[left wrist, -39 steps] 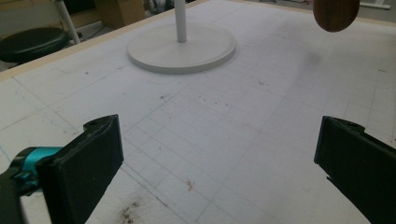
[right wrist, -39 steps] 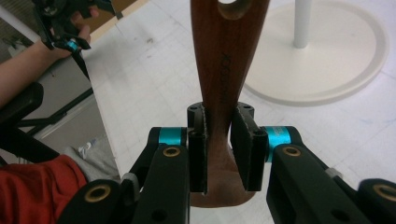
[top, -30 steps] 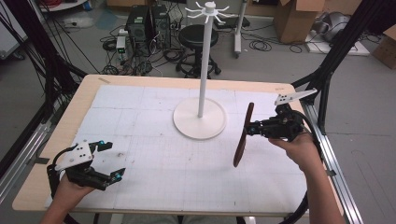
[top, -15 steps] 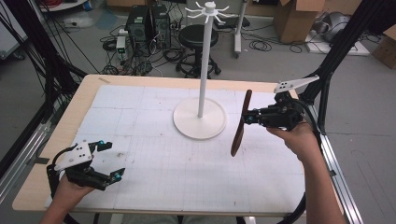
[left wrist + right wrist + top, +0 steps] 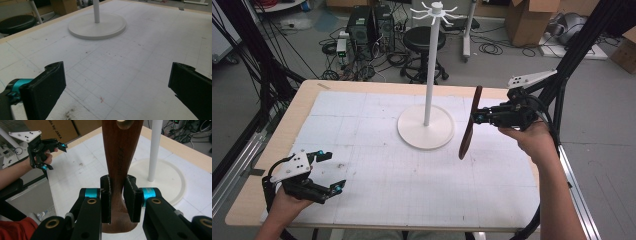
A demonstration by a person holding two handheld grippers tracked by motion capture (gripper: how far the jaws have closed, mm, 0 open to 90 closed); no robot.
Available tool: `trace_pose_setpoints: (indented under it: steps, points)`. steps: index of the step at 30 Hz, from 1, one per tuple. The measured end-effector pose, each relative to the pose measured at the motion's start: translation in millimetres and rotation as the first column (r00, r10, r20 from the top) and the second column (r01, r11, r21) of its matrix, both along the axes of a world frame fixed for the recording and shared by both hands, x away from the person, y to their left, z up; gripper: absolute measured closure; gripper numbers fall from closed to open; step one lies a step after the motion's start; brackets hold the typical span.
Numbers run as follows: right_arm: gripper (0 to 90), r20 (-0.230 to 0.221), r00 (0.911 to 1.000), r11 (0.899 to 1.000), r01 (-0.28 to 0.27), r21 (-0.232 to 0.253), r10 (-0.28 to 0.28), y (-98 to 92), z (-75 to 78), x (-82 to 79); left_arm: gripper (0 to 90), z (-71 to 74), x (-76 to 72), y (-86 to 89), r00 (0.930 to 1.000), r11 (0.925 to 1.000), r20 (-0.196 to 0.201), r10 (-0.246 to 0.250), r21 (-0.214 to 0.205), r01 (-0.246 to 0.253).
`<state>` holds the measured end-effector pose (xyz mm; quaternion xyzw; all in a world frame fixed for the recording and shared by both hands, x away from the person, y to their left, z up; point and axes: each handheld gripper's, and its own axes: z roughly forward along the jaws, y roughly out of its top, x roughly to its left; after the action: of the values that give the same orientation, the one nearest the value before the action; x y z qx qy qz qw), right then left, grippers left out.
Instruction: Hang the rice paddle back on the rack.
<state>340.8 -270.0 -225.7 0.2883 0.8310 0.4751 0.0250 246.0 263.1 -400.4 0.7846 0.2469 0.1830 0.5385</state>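
Wood in the grip: the right hand-held gripper point(image 5: 480, 118) has its pads clamped on a dark wooden spatula point(image 5: 470, 123), and the right gripper view shows both jaws pressed flat against the handle point(image 5: 117, 167), just above its broad rounded end. A hanging hole sits at the far end of the handle, at the top of that view. From the high view the wooden spatula hangs edge-on and nearly upright in the air, slightly tilted, clear of the counter point(image 5: 307, 102), just to the right of the white hanging stand point(image 5: 430, 75) and its round base. The stand's pole rises to a crown of small hooks at the top. Over on the near left corner, the left hand-held gripper point(image 5: 328, 170) rests low over the gridded white mat point(image 5: 412, 180), jaws spread wide with nothing between them; its own view looks across bare mat toward the stand's base point(image 5: 97, 26).
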Motion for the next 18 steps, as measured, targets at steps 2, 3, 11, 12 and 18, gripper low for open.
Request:
trace_pose_setpoints:
  steps: [2, 3, 11, 12, 18]
  points:
    - [77.5, 0.011, 0.9999, 1.000, -0.004, 0.000, 0.004, 0.9, 4.1, 1.2, 1.7, -0.2, 0.2, -0.3, 1.0000, 1.0000, -0.002, 0.002, -0.001, -0.002]
    - [77.6, 0.014, 0.9999, 1.000, -0.005, 0.000, 0.005, 1.5, 6.0, 2.0, 1.7, -0.3, 0.3, -0.5, 1.0000, 1.0000, -0.002, 0.002, 0.000, -0.002]
    - [77.5, 0.036, 0.9993, 1.000, -0.008, -0.006, 0.008, 8.7, 22.3, 7.6, 1.7, -0.1, 0.2, -0.1, 1.0000, 1.0000, 0.000, 0.002, -0.003, -0.002]
    - [77.5, 0.046, 0.9989, 1.000, -0.009, -0.006, 0.010, 10.5, 27.0, 9.2, 1.7, 0.0, 0.2, 0.2, 1.0000, 1.0000, 0.000, 0.000, 0.001, 0.000]
    - [77.5, 0.063, 0.9980, 1.000, -0.008, -0.007, 0.009, 17.1, 40.0, 15.1, 1.7, 0.1, 0.6, 0.2, 1.0000, 1.0000, -0.004, -0.003, -0.006, 0.003]
